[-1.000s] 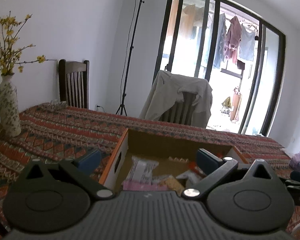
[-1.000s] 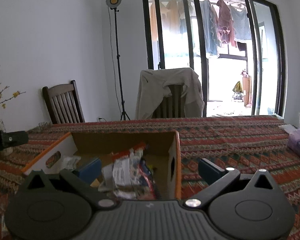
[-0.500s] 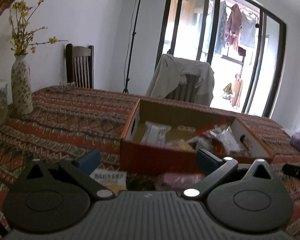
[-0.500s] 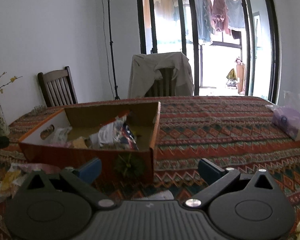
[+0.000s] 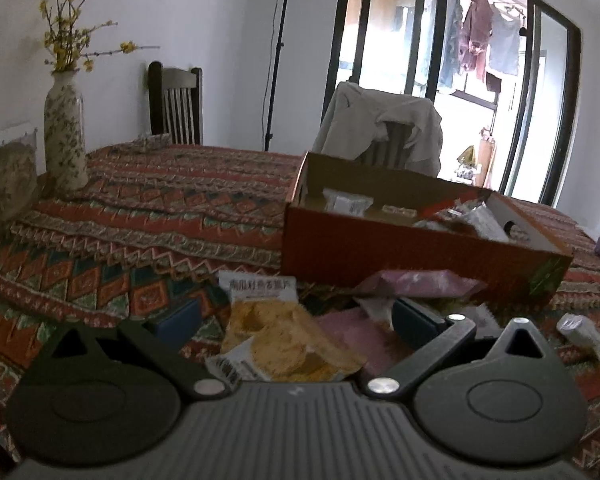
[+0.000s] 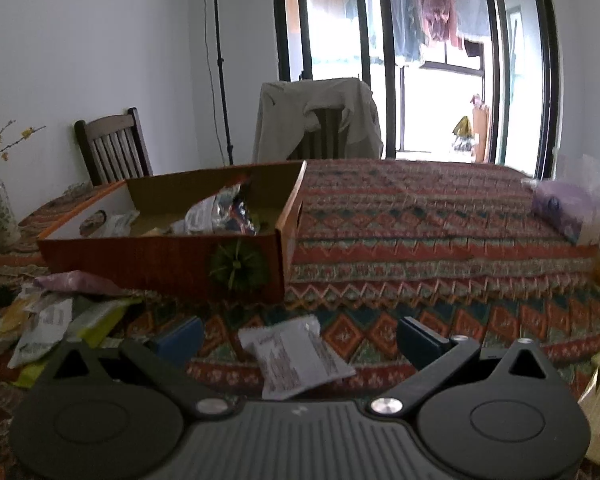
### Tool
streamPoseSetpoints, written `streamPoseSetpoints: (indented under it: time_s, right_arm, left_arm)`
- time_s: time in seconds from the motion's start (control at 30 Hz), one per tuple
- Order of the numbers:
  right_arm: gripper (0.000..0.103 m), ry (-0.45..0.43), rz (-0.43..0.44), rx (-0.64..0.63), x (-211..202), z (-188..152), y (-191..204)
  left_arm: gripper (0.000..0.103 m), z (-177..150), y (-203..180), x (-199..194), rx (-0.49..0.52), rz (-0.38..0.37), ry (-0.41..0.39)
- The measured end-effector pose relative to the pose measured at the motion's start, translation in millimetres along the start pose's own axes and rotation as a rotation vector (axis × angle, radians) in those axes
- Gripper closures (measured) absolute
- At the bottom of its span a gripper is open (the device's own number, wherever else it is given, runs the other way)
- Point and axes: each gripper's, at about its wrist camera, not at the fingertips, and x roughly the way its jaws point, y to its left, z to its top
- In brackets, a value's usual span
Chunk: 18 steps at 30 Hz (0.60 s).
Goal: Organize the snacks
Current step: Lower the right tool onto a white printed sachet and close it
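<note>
An orange cardboard box holding several snack packets stands on the patterned tablecloth; it also shows in the right wrist view. My left gripper is open and empty above a clear packet of yellow chips, with pink packets just beyond. My right gripper is open and empty above a white printed packet lying in front of the box. More loose packets lie at the left in the right wrist view.
A flowered vase stands at the table's far left. Two chairs stand behind the table, one draped with a grey garment. A purple pack lies at the right edge. A small white packet lies at the right.
Both grippers have pulled back from over the box toward the near side of the table and dropped lower. The loose packets in front of the box have come into view between the open fingers.
</note>
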Motion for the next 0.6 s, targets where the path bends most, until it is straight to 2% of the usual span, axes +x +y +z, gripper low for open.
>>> streamPoseSetpoints:
  time_s: [0.33,0.6]
  right_arm:
    - [0.0,0.038,-0.02,-0.017,1,-8,-3]
    - [0.0,0.123,-0.014,-0.041,35,-5,3]
  left_arm:
    - [0.0,-5,-2,-2,0.013,-0.011,-0.031]
    - [0.0,-5,1,-2,0.0,-0.034,-0.035]
